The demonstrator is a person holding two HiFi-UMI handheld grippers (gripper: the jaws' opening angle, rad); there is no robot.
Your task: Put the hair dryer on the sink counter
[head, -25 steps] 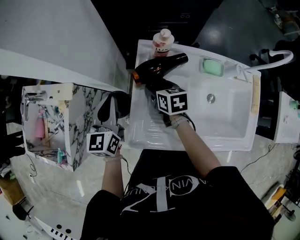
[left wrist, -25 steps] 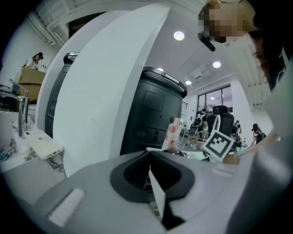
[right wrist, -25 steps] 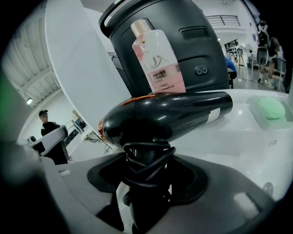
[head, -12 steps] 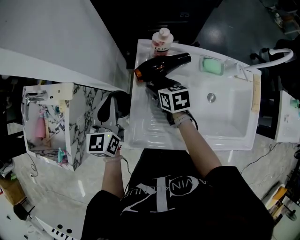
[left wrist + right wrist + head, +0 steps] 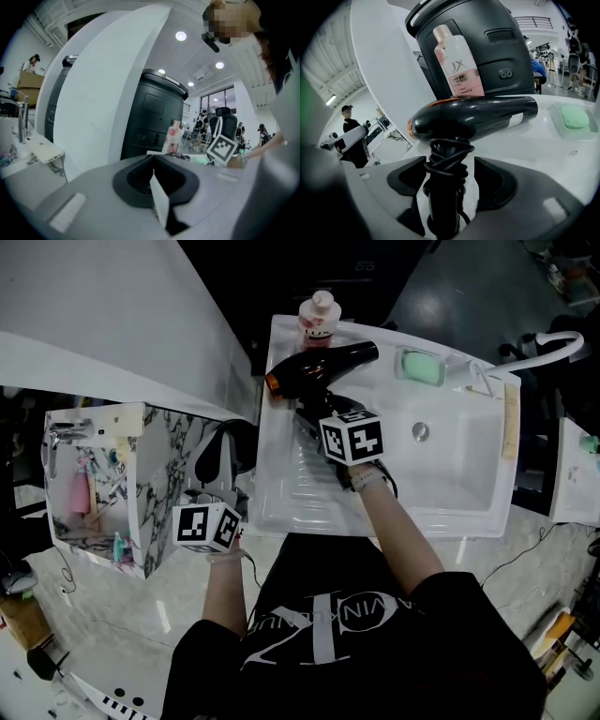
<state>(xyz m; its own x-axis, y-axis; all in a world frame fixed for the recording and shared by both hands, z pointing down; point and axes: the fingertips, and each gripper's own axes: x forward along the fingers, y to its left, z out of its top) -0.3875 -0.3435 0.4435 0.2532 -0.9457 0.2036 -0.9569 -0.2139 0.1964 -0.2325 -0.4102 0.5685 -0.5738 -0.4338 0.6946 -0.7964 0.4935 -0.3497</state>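
The white sink counter [image 5: 281, 486] takes up most of the scene: glossy, moulded plastic with a ribbed draining board to the left of the basin. The hair dryer [image 5: 323, 369] lies across its back edge. It is smooth, shiny and black, a rounded barrel with an orange ring at the rear end, and its handle points toward the person. The right gripper [image 5: 445, 185] has just been opening. Its matt grey jaws now stand wide on either side of that handle, with a gap showing on both sides, so nothing is pinched. To me that reads as the let-go, with the dryer delivered and only the hand left to draw back. The left gripper [image 5: 157, 190] hangs off to the side of the counter, its jaws pressed together on nothing. A pink bottle [image 5: 319, 320] stands just behind the dryer. Black cord [image 5: 446, 161] is wound in tight loops round the handle. A pale green soap bar [image 5: 420, 367] sits in its dish nearby.
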